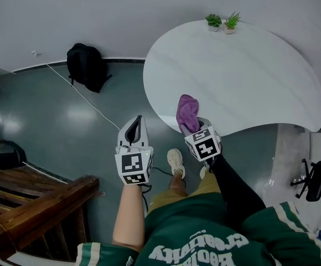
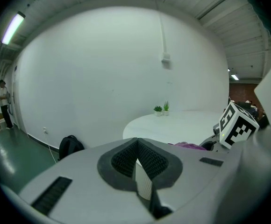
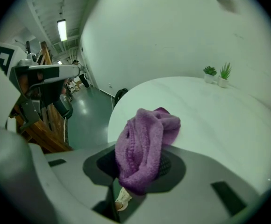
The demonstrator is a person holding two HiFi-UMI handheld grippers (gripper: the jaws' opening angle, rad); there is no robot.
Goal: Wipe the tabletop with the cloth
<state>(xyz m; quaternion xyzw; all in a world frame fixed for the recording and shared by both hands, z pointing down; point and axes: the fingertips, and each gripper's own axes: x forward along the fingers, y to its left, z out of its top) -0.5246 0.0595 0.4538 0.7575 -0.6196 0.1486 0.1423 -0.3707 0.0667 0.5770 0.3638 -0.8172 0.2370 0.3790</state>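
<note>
A purple cloth point(image 1: 186, 112) is bunched up in my right gripper point(image 1: 192, 125), which is shut on it at the near edge of the white rounded table point(image 1: 243, 71). In the right gripper view the cloth point(image 3: 142, 146) stands up from between the jaws, with the tabletop point(image 3: 210, 120) beyond it. My left gripper point(image 1: 135, 131) is over the floor left of the table, jaws shut with nothing in them. In the left gripper view its dark pads point(image 2: 136, 158) meet, and the table point(image 2: 182, 125) lies ahead to the right.
Two small potted plants point(image 1: 222, 22) stand at the table's far edge by the wall. A black backpack point(image 1: 86, 66) and a white cable lie on the green floor at left. Wooden stairs point(image 1: 33, 204) are at lower left. An office chair point(image 1: 316, 180) sits at right.
</note>
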